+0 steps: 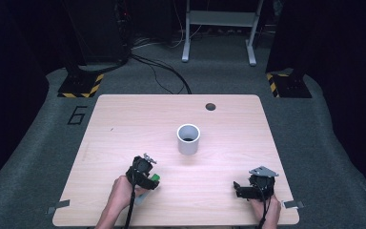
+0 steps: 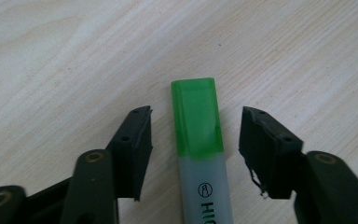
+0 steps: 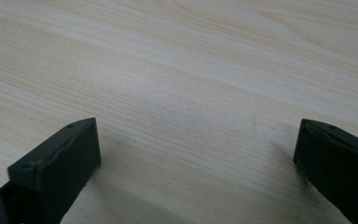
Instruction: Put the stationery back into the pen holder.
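Note:
A highlighter (image 2: 200,154) with a green cap and grey barrel lies flat on the wooden table (image 1: 124,124). My left gripper (image 2: 196,116) straddles it, one black jaw on each side, with a gap between each pad and the pen. In the high view the green cap of the highlighter (image 1: 155,177) peeks out by the left gripper (image 1: 151,180) at the front left. My right gripper (image 1: 238,189) rests at the front right, and in its own view the right gripper (image 3: 198,130) stands wide open over bare wood.
A white cup (image 1: 188,138) stands upright near the middle of the table, beyond both grippers. A dark round hole (image 1: 210,106) sits near the far edge. Tape tabs mark the front corners. Stands and cables occupy the floor behind.

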